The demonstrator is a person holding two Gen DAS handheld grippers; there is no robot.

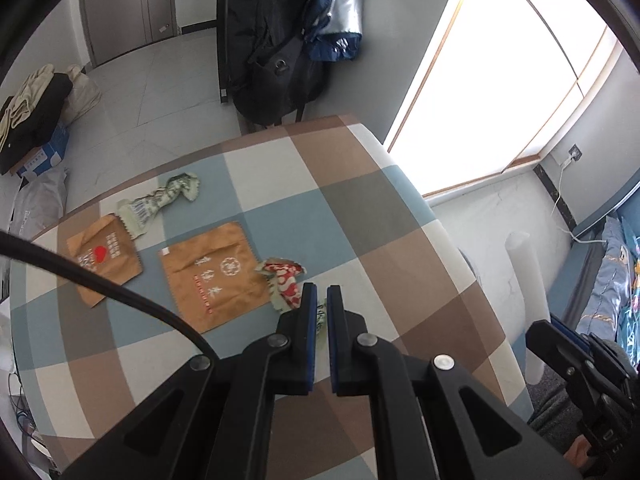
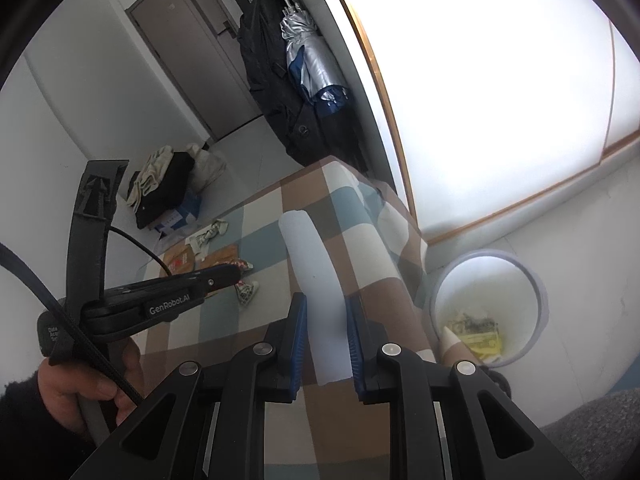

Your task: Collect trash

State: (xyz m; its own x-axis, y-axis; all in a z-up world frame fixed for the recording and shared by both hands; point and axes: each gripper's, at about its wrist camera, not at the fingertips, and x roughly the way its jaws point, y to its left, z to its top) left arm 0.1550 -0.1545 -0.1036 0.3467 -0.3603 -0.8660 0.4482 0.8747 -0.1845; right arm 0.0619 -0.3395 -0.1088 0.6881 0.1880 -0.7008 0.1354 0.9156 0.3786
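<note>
1. Left claw [image 1: 322, 300] pinched nearly shut on a small crumpled wrapper [image 1: 320, 316], white with dark print, seen as a sliver between the blue pads [image 1: 310, 336]; same wrapper [image 2: 245, 292] seen hanging at the claw tip [image 2: 239, 273] over the tabletop in the right wrist view.
2. Right claw [image 2: 326, 312] closed narrow on a white strip [image 2: 316, 292], a flat sheet running from between the pads up over the checked tabletop [image 2: 272, 208].
3. Still on the checked tabletop [image 1: 352, 208]: a red-and-white wrapper [image 1: 284, 280] just beside the left claw tips, a large brown packet [image 1: 212, 268] touching it, a smaller brown packet with a red heart [image 1: 104, 260] further left, and a twisted green-and-white wrapper [image 1: 160, 200] overlapping that packet's top edge.
4. White round bin [image 2: 536, 292] on the floor beside the tabletop, right of the right claw, with yellow and printed scraps [image 2: 480, 332] inside.
5. Hand [image 2: 92, 392] gripping the left tool's handle, dark sleeve [image 2: 20, 420] at the wrist.
6. Dark coats [image 1: 272, 40] and a silver-blue umbrella [image 1: 340, 12] hanging at the far wall.
</note>
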